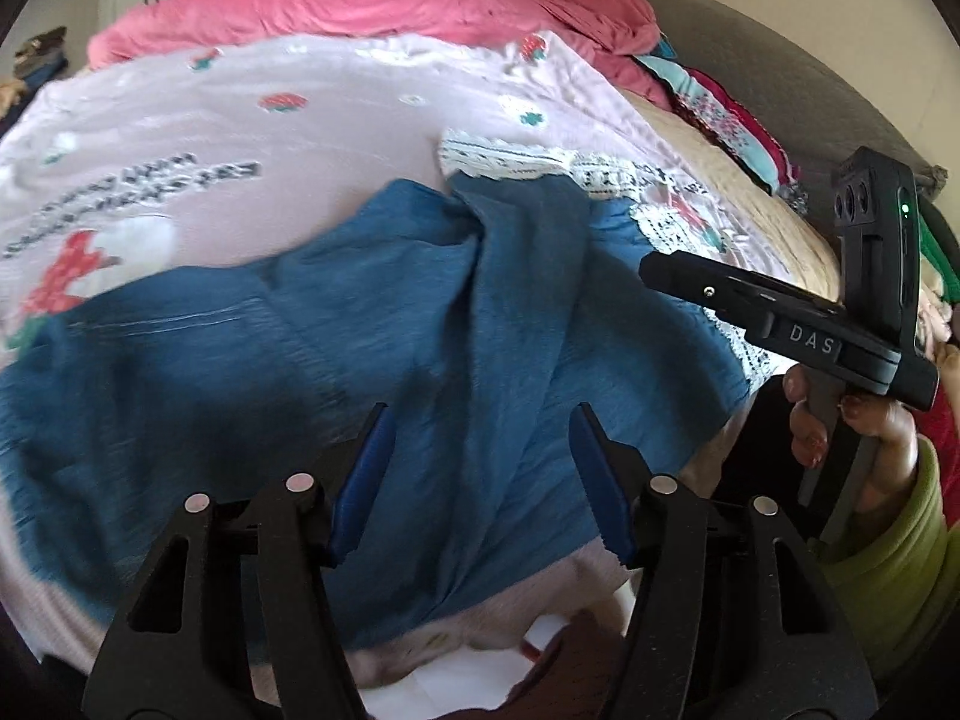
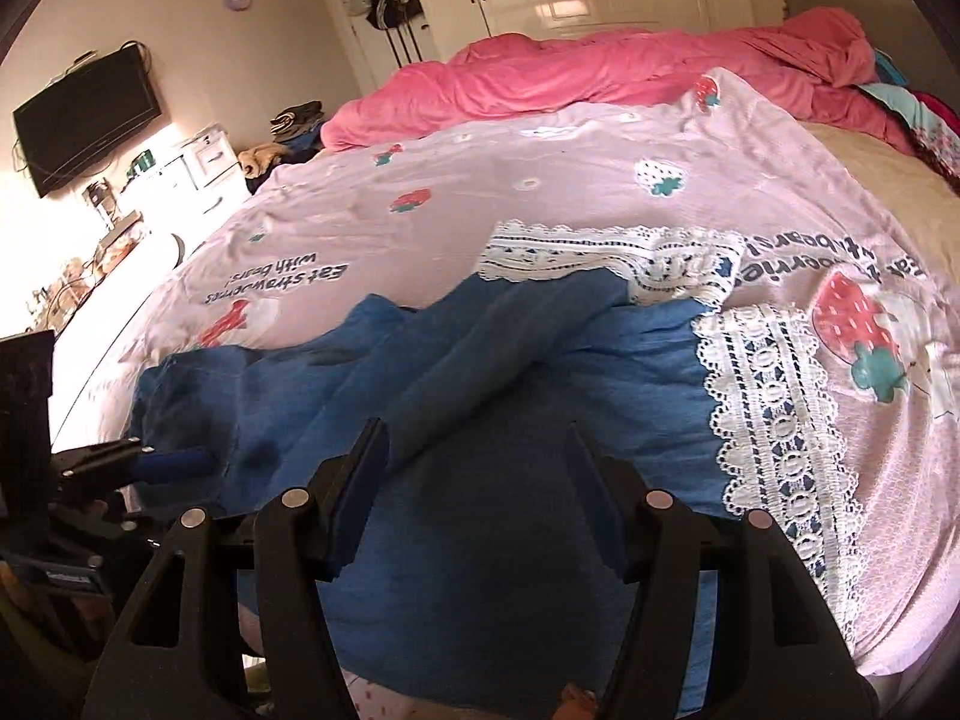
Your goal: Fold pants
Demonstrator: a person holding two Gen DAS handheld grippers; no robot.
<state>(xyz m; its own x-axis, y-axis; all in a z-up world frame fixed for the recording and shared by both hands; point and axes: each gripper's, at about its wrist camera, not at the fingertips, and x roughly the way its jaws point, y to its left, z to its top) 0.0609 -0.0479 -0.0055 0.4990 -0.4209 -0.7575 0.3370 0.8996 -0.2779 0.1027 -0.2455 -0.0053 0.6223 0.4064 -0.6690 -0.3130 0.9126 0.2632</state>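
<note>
Both tongs, left and right, gape released over soft, limp blue pants on the bed; likely best pinched at edges

Bed, strawberry-print sheet, blue pants, pink duvet behind

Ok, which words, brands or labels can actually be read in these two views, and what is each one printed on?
"DAS", on the body of the right gripper, seen from the left wrist view.
"Eat strawberries with bears!", upside down on the pink strawberry bedsheet, left print.
Same slogan on the sheet's right side: creased, only partly legible.
Small white label on the left gripper's body: too small to read.
Blue pants: no text visible.
</note>
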